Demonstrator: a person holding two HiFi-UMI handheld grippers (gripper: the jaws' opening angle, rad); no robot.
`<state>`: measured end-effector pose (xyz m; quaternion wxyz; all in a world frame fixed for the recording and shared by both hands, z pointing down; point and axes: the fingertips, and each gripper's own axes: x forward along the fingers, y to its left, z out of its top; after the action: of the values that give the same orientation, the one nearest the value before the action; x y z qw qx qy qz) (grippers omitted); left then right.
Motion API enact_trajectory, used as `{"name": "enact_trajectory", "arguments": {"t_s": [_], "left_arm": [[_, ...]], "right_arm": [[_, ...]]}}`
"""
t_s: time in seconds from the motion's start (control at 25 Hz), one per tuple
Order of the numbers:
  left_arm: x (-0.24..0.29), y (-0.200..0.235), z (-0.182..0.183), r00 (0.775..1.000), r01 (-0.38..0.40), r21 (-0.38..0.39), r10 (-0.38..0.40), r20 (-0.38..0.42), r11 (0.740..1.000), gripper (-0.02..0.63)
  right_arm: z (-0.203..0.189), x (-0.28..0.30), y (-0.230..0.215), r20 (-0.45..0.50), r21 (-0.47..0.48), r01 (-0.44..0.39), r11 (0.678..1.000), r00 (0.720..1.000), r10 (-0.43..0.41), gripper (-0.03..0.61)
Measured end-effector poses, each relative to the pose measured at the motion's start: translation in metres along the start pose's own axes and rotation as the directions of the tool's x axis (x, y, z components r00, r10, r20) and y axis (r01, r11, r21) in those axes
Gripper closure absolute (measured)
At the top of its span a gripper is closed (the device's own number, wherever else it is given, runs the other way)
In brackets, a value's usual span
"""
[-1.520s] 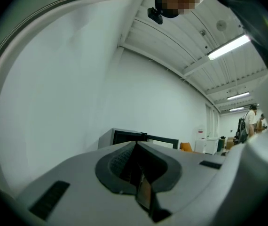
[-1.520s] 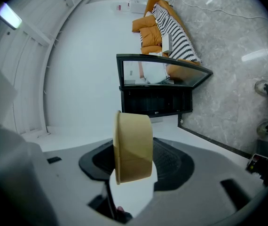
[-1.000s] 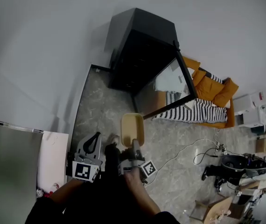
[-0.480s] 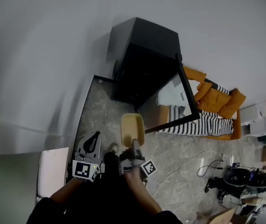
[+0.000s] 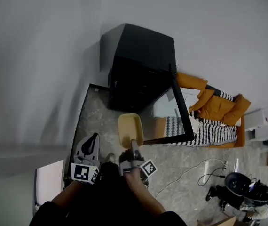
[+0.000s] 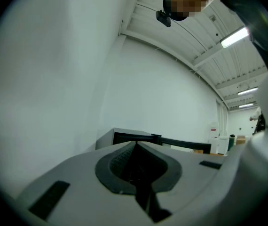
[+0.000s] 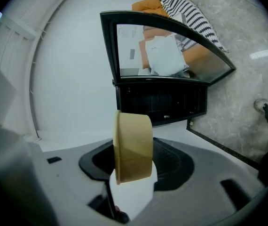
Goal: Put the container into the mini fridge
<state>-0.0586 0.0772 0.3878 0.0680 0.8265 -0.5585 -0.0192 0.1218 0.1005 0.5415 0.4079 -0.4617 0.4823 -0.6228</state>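
Right gripper pinched the tan container, held out just short of the mini fridge — door open. Left gripper, jaws pressed together, was empty. Carrying step, apparently; next move — reach inside, release on a shelf.

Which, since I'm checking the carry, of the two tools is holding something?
The right tool, shut on the rim of the tan rounded container. The left tool has its jaws together with nothing between them.
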Motion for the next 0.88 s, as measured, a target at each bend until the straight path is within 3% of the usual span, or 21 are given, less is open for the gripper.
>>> {"name": "enact_trajectory", "arguments": {"t_s": [0.36, 0.88], "left_arm": [[0.05, 0.001, 0.001, 1.0, -0.027, 0.007, 0.027, -0.013, 1.0, 0.606], [0.143, 0.023, -0.003, 0.999, 0.05, 0.011, -0.05, -0.001, 0.999, 0.606]], "right_arm": [[0.036, 0.045, -0.006, 0.008, 0.007, 0.025, 1.0, 1.0, -0.025, 0.393], [0.056, 0.129, -0.021, 0.068, 0.011, 0.039, 0.999, 0.997, -0.039, 0.393]]}}
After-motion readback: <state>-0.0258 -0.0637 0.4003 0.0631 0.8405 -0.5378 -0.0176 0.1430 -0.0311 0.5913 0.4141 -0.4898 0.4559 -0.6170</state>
